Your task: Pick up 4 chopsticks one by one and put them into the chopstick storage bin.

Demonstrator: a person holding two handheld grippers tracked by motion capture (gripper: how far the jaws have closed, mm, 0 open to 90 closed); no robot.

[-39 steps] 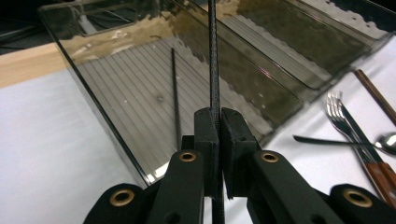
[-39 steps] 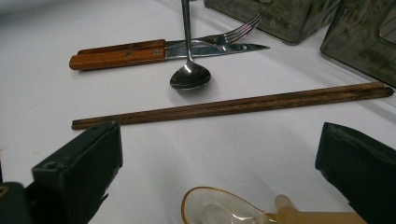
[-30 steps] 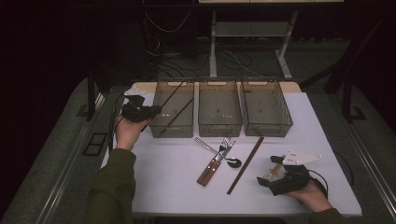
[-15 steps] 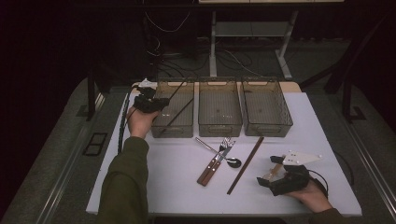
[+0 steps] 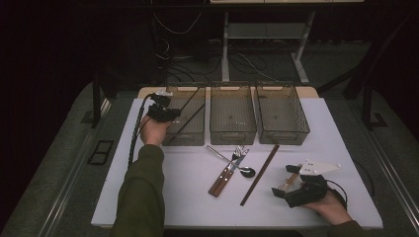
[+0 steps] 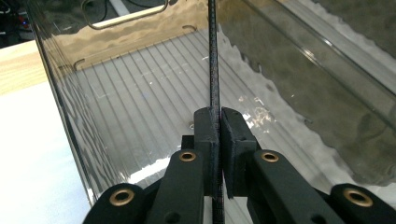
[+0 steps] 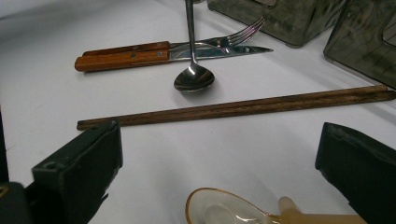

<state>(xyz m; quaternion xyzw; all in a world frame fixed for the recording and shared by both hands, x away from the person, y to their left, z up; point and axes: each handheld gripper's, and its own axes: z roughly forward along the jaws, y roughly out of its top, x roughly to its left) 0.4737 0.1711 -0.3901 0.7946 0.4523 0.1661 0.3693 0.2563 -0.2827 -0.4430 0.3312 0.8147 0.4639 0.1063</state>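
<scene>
- High view: left gripper raised over the near-left corner of the left clear ribbed plastic bin, first of three in a row along the worktop's back edge.
- Thin black stiff chopstick clamped in it, slanting up and back across the bin; a second dark stick lying at a slant inside the same bin.
- Right gripper resting near the front right corner, jaws apart.
- Pair of brown wooden chopsticks and wood-handled cutlery out on the middle of the worktop.
- Left gripper view: jaws pressed together on the black chopstick, which runs straight up between the pads over the bin's ribbed floor.
- Probably light, rigid and smooth: liable to pivot or slide in a pinch this narrow. Likely safest taken near the middle of its length, pads flat across it.
- Right gripper view: right gripper jaws wide apart, clamped on nothing, either side of a small translucent amber-rimmed spoon on the worktop.
- Brown chopsticks just beyond, then a steel spoon across the wood-handled knife.
</scene>
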